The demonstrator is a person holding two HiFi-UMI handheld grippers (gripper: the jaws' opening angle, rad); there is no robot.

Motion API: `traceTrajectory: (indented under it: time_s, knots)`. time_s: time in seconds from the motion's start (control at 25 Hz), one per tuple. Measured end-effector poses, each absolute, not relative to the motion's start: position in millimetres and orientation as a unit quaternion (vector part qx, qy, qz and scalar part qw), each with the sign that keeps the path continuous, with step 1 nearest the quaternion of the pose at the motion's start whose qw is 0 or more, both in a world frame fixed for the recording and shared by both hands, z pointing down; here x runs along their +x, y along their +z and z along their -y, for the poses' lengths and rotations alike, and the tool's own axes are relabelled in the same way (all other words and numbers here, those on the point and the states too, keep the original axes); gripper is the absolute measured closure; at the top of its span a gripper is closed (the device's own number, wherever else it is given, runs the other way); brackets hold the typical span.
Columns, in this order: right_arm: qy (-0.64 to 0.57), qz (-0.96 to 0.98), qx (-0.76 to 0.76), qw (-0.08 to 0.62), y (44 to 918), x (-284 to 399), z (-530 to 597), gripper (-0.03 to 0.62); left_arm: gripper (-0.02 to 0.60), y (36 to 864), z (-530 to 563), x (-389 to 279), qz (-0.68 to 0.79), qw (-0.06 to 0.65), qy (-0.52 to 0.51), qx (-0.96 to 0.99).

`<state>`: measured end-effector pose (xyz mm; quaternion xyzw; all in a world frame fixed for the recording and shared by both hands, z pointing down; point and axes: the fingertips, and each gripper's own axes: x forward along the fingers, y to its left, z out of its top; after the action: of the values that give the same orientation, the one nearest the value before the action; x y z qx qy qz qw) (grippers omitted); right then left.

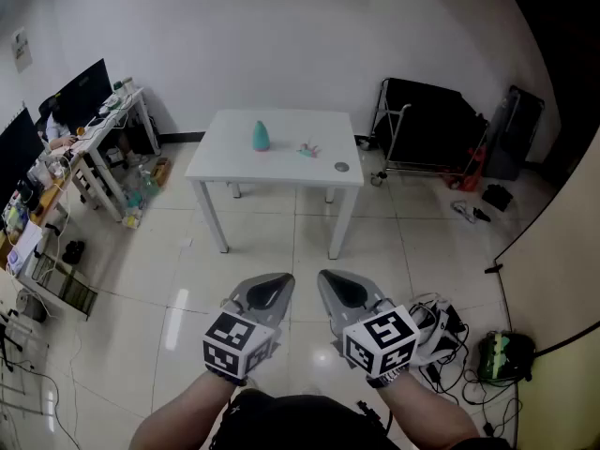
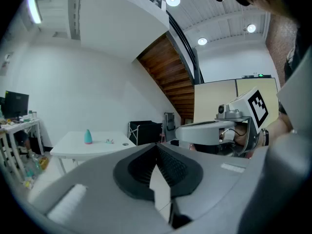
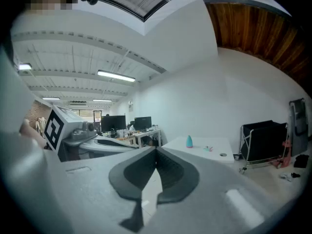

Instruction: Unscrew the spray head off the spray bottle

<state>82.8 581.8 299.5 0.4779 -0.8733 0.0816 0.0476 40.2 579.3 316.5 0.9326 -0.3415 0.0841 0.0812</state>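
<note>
On far white table [image 1: 281, 162]: teal spray bottle [image 1: 261, 136], upright.

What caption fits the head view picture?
Both shut and empty, the left gripper and right gripper face a white table holding a teal bottle.

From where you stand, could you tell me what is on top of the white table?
A teal bottle, a small piece beside it, and a grey disc near the table edge. Nothing covers them; the piece is too small to identify.
</note>
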Motion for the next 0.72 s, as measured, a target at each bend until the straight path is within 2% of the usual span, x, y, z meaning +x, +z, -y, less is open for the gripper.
traceTrajectory:
  time_s: [0.72]
  knots:
    - [0.086, 0.869, 0.484, 0.053, 305.9, 84.9, -543.9, 0.602, 0.565, 320.6, -538.8, 45.4, 0.332, 0.083, 0.084, 0.936]
